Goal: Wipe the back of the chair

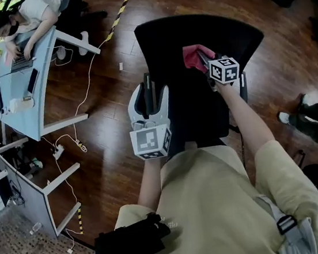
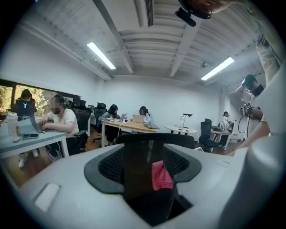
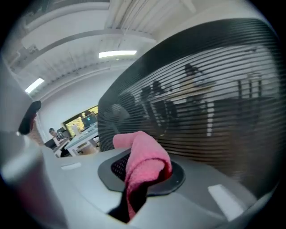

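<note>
Holding pink cloth at chair back, my right tongs clamped on it for wiping | left tongs slightly parted, empty, kept aside, I judge.

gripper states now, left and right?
Left gripper: open, nothing between its jaws.
Right gripper: shut on the pink cloth.

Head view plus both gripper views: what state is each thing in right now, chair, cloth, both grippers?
Black mesh-backed office chair: upright on the wood floor.
Pink fluffy cloth: bunched, against the chair's back near its top.
Right gripper: shut on the cloth.
Left gripper: jaws apart, empty, by the chair's left edge.
</note>
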`<state>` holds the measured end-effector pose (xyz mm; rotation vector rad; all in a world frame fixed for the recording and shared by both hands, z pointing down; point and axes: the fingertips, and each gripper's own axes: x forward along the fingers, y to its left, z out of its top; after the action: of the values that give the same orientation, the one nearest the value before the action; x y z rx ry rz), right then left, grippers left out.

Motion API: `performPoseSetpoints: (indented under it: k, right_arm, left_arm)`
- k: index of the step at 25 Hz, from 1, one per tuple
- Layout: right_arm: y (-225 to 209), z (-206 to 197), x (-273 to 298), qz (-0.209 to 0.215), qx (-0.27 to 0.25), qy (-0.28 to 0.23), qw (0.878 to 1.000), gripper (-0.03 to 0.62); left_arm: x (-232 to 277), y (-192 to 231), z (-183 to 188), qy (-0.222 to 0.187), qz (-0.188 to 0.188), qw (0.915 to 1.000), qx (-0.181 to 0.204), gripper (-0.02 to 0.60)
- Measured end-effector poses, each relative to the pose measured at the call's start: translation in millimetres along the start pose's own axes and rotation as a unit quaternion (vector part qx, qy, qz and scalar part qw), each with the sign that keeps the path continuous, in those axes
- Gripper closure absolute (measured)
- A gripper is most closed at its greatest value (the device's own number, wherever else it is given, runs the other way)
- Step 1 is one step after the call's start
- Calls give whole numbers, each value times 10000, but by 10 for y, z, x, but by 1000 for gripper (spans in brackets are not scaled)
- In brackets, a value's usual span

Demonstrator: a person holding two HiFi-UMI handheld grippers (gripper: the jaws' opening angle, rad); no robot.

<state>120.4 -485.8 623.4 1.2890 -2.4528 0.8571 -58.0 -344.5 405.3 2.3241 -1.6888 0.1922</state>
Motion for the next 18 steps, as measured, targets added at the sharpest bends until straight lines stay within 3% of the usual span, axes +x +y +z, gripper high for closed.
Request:
performPoseSetpoints:
  k: [4,6,8,11,14,18]
  right_arm:
    - [-1216,-171,-1099,-1300,332,-90,9909,553]
    - [-1511,-192,-1433,-1553,403,-125,9870,554]
    - [-1533,-171,-1490,-1583,391,-143,9865,554]
    - [-1088,-235,-1142,-1117,305,-8,9933,554]
    - [-203,-408,-471,-143,204,249,9994,553]
    - [1085,-508,335,1103,208,209,9935,553]
  left_arm:
    - [232,-274,67,-74,-371,9993,36,334]
    - [290,-367,106,-93,-481,9988,45,334]
    - [313,-399,124,-79,-494,9987,36,334]
    - [283,-363,105,-30,-367,9993,-19,334]
    - [171,-249,77,1,-158,9999,-47,334]
    - [-19,-73,-92,171,142,9998,3,334]
